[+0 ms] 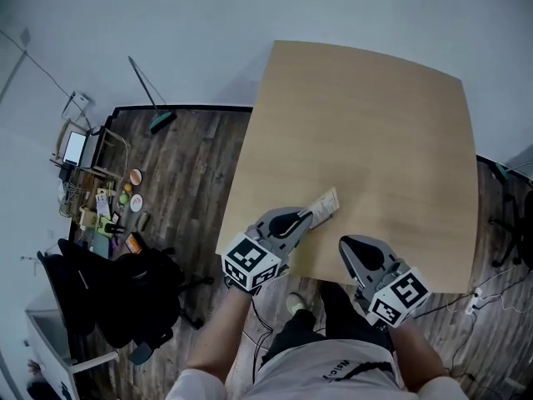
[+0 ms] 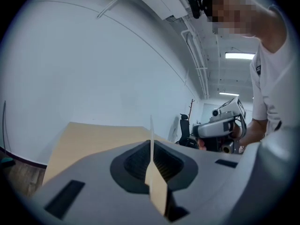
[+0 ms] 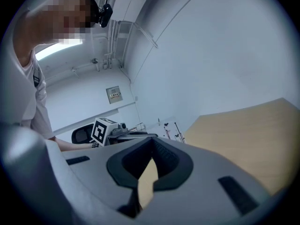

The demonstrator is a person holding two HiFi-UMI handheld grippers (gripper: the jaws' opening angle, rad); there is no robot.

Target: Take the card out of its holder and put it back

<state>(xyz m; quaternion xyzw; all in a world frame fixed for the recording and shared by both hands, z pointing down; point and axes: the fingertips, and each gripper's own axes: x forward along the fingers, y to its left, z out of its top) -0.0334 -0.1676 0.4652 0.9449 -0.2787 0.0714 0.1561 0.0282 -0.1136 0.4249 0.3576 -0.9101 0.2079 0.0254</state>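
Observation:
A pale, flat card holder (image 1: pixel 323 205) sticks out over the near part of the wooden table (image 1: pixel 375 115), with my left gripper (image 1: pixel 306 217) shut on its near end. In the left gripper view the holder (image 2: pixel 151 139) shows edge-on as a thin upright sheet pinched between the jaws of my left gripper (image 2: pixel 151 149). Whether the card is inside I cannot tell. My right gripper (image 1: pixel 348 245) hovers to the right near the table's front edge, apart from the holder. Its jaws are shut with nothing between them in the right gripper view (image 3: pixel 151 146).
The table's front edge (image 1: pixel 333 280) runs just under both grippers. Left of the table, on dark wood flooring, lie small items (image 1: pixel 108 211), a black chair with a bag (image 1: pixel 125 294) and a broom (image 1: pixel 151 98). An office chair (image 1: pixel 510 223) stands at the right.

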